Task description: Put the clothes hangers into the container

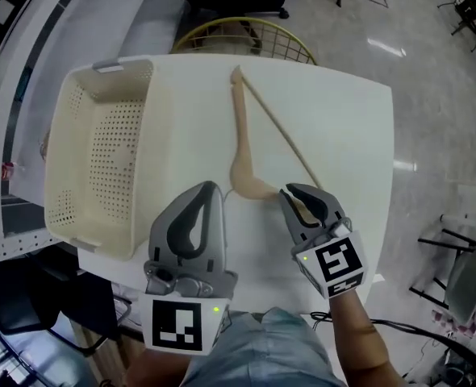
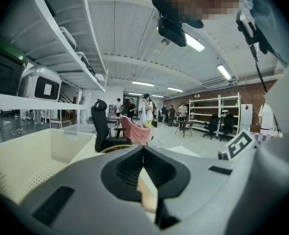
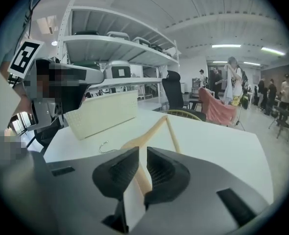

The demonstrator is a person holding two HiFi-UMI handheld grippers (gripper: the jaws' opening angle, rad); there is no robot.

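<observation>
A white table [image 1: 351,135] carries a cream perforated basket [image 1: 101,160], which stands empty. Just right of the basket a wooden clothes hanger [image 1: 240,135] lies flat on the tabletop, well outside it. By the basket's near right corner hovers the left gripper [image 1: 212,189], clenched with nothing in it. Farther right of the basket, the right gripper [image 1: 296,193] is released, its jaws a slit apart over the hanger's near end. The hanger's wire hook [image 3: 104,147] points toward the basket.

left gripper [image 1: 214,186], right gripper [image 1: 291,191]: grey, dark fingers [image 1: 311,202] | marker cubes [image 1: 177,326]: black-white | denim garment [image 1: 262,353]
</observation>
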